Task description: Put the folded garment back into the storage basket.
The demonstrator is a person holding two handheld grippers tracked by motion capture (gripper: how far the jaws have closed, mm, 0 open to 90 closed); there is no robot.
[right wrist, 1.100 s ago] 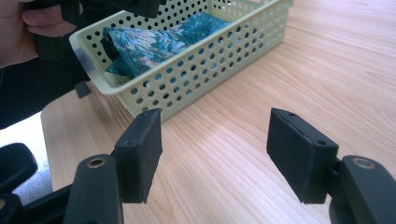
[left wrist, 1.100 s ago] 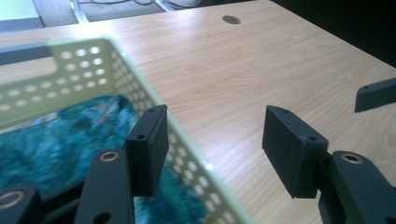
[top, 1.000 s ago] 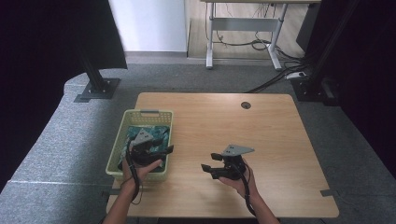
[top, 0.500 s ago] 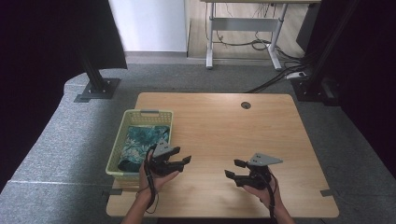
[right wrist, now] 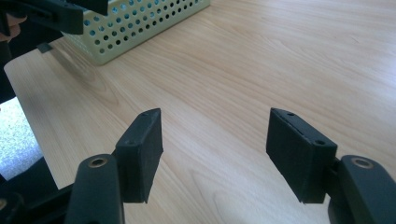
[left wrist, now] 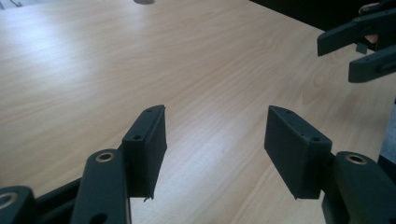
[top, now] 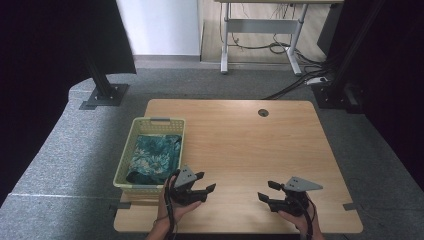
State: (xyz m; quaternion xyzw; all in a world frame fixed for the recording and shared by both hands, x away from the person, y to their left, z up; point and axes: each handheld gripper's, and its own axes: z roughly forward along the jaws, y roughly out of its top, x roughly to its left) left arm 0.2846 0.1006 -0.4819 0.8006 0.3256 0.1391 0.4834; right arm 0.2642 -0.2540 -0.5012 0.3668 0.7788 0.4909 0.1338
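Observation:
A pale green perforated basket [top: 128,150] stands at the table's left edge with a teal patterned cloth [top: 155,155] lying in it. My left gripper [top: 206,181] hovers just right of the basket's near corner, open, with nothing between its jaws [left wrist: 215,135]. My right gripper [top: 265,190] is near the front edge at the right, also open and empty [right wrist: 215,140], pointing left toward the other one. In the left gripper view the right gripper [left wrist: 364,46] shows at the upper right. In the right gripper view the basket [right wrist: 140,23] lies at the top left.
The wooden table [top: 235,135] has a cable hole [top: 263,112] near its far edge. Bare wood lies between and beyond the two grippers. On the floor behind stand a black post base [top: 102,95] and a desk frame [top: 260,35] with cables.
Both hands have drawn back toward the table's near edge. The left gripper moved from over the basket to its right; the right gripper shifted right and nearer. The cloth stays in the basket.

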